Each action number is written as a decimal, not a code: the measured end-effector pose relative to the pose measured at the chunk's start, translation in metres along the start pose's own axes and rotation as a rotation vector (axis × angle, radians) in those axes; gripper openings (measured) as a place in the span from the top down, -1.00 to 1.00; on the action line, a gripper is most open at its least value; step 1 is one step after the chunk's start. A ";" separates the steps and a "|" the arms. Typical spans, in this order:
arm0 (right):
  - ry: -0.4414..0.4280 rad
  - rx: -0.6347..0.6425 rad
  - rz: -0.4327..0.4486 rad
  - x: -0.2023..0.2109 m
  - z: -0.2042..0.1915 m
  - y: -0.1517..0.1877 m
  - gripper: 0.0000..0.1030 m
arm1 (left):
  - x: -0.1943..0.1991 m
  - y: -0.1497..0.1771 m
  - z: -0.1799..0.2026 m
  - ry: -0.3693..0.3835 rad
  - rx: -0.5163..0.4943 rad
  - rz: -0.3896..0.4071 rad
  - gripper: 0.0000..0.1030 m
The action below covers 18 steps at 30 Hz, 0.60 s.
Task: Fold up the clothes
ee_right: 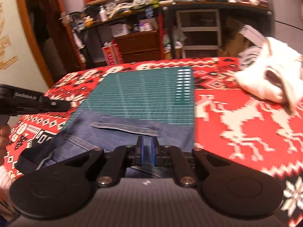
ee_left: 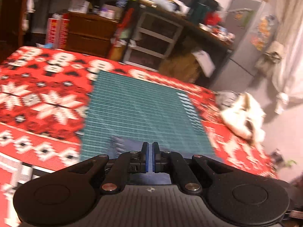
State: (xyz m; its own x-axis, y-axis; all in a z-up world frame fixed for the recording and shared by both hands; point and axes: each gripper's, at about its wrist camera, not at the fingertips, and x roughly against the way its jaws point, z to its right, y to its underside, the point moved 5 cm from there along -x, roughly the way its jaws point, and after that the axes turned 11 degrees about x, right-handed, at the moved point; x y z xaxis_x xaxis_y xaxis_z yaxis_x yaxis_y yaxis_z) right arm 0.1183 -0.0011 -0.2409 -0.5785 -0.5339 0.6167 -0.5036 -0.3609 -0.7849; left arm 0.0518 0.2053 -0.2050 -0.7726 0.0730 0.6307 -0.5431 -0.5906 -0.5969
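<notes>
Cluttered shelves [ee_right: 132, 5] back a table under a red patterned cloth [ee_right: 246, 123]. Your left gripper [ee_left: 149, 147]: fingers nearly pressed together, empty. Jeans [ee_right: 117, 134]: directly ahead of your right gripper [ee_right: 147, 141], on the green mat [ee_right: 144, 94]; its fingers stand narrowly parted. White garment [ee_right: 269, 79]: far right.

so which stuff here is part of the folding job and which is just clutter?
Job:
- jeans
- white clothes pile
- left gripper
- right gripper

Lying about:
- green cutting mat
- red patterned tablecloth
- shelves of clutter
- drawer unit
</notes>
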 end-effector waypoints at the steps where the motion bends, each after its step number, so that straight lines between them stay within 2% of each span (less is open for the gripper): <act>1: -0.006 0.013 -0.003 -0.005 -0.005 -0.002 0.83 | -0.004 0.005 0.007 0.015 -0.017 -0.015 0.94; 5: -0.008 0.045 -0.035 -0.020 -0.020 0.001 0.84 | -0.024 0.030 0.024 0.011 -0.109 -0.061 0.94; 7: -0.001 0.053 -0.043 -0.021 -0.018 0.006 0.89 | -0.034 0.042 0.024 -0.045 -0.169 -0.074 0.94; 9: -0.002 0.045 -0.037 -0.018 -0.013 0.010 0.96 | -0.036 0.047 0.019 -0.047 -0.187 -0.064 0.95; 14: -0.007 0.012 -0.027 -0.006 0.004 0.022 1.00 | -0.031 0.046 0.009 -0.023 -0.144 -0.076 0.94; 18: 0.027 0.017 -0.024 0.002 0.009 0.027 1.00 | -0.026 0.047 0.005 -0.020 -0.134 -0.070 0.94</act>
State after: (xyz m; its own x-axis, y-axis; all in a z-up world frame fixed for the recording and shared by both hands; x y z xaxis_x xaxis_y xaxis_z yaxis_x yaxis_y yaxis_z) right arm 0.1097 -0.0186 -0.2616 -0.5836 -0.5038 0.6369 -0.5072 -0.3864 -0.7704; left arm 0.0483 0.1713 -0.2471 -0.7251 0.0935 0.6823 -0.6357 -0.4719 -0.6109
